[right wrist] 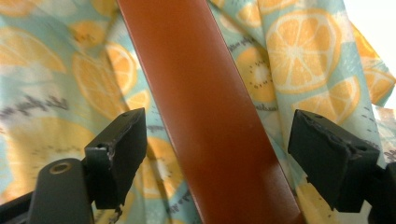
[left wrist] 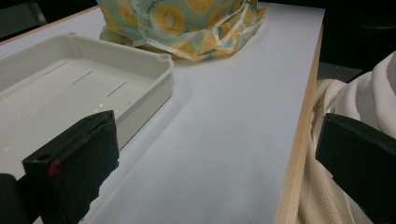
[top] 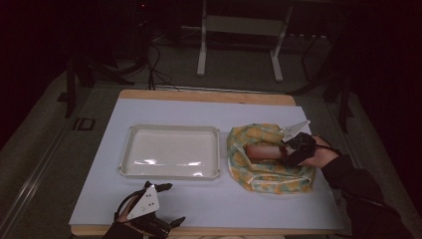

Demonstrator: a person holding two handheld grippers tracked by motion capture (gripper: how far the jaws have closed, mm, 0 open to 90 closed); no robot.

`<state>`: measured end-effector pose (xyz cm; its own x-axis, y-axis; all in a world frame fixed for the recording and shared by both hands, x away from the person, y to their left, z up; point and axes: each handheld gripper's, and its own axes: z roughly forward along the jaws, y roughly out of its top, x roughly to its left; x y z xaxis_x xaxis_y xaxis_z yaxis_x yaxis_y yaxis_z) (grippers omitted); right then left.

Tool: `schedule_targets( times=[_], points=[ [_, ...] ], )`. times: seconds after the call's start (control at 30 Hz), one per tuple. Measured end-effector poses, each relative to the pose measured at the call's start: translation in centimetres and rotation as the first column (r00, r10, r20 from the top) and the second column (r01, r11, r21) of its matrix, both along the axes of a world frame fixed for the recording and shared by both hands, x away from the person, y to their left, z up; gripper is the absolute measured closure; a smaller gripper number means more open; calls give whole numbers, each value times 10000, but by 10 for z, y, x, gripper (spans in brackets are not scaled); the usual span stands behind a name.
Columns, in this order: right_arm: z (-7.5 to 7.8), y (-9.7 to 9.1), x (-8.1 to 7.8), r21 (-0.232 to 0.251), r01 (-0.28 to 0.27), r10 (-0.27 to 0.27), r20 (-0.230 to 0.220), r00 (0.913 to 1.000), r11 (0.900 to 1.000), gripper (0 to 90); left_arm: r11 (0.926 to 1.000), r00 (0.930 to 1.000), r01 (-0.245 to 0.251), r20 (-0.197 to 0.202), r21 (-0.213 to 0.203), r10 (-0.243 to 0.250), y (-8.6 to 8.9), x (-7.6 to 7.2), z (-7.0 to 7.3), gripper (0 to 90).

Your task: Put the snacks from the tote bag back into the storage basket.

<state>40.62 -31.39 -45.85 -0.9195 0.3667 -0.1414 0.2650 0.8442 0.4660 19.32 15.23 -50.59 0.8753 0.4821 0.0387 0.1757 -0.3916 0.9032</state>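
Straddling a red-brown bar (right wrist: 205, 116) that lies on the fruit-print cloth (right wrist: 56, 70), the right gripper (right wrist: 217, 149) has spread jaws, neither pad touching. Closing off-centre could pinch cloth or let the glossy bar slip. Left gripper (left wrist: 210, 154): jaws spread, empty. Cloth lettering is too blurred to read.

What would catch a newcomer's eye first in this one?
Probably the bright fruit-print cloth bag on the right of the white table, with a reddish-brown bar lying in it. The right gripper straddles that bar with its jaws apart, not pressing on it. Left of the bag sits an empty white tray, and the left gripper waits open near the table's front edge.
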Motion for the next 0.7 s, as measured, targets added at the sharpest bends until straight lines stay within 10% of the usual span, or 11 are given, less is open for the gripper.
schedule_targets(
  times=[0.4,0.7],
  points=[
    [-10,9,3,-1459,-901,958,331,9948,9852,333,10000,10000,10,-32,65,-9,-1,0,-1,0],
    [-9,11,6,-1651,-1319,1363,156,9905,9774,412,10000,10000,35,-30,65,-35,0,0,-1,0]
  ],
)
